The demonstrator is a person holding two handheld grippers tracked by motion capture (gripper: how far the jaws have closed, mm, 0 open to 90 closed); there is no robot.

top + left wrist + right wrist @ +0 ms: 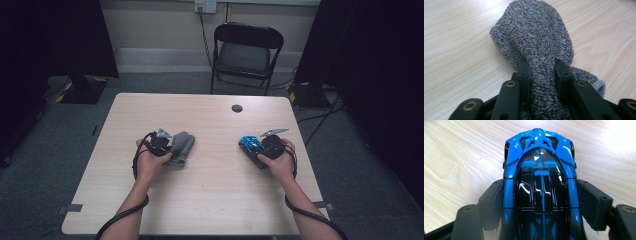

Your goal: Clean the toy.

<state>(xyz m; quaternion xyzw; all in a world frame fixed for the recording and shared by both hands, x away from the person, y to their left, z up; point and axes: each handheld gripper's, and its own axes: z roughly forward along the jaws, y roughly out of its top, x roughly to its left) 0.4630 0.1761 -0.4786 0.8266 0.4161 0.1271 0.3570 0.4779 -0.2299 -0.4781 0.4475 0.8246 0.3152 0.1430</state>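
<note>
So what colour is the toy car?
Bright blue with a glossy black roof, clearest in the right gripper view.

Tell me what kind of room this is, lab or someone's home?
Probably a lab or office set up for recording, not a home. A plain wooden table stands on grey carpet, a black folding chair waits by a bare wall with a socket, and dark curtains screen both sides.
</note>
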